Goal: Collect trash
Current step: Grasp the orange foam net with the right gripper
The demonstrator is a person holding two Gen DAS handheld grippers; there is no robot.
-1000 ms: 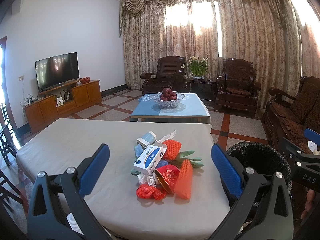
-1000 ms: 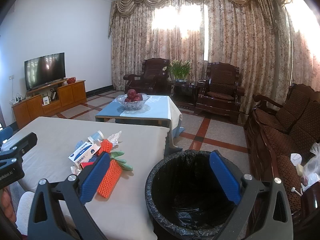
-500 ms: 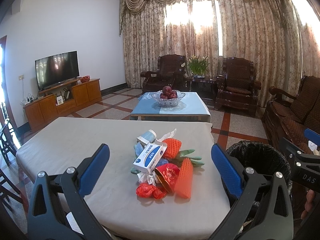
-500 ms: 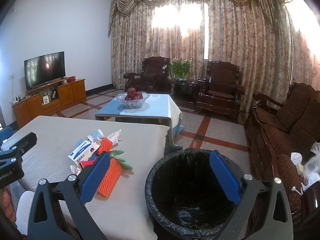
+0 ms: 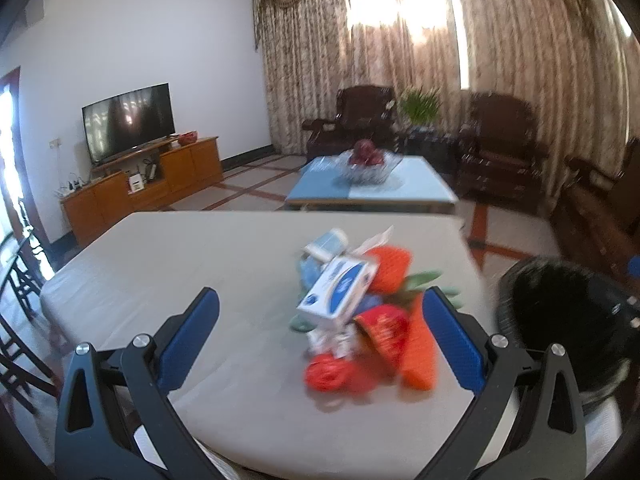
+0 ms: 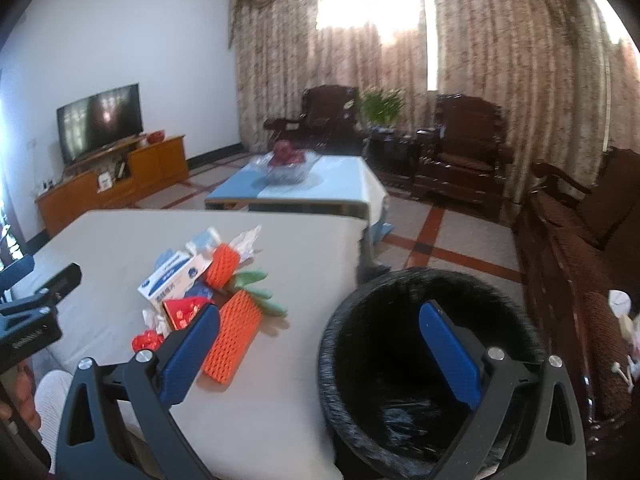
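Orange foam nets (image 6: 233,335), two, among table (image 5: 168,264) litter; one black-lined bin (image 6: 404,320); both grippers (image 5: 320,334) (image 6: 320,346) jaws apart, empty.

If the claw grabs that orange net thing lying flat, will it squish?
Probably. The orange foam mesh sleeve looks soft and holey, so it likely squashes and weighs little. Lying flat on the grey table, it shouldn't roll. Its ribbed mesh probably grips well rather than slipping.
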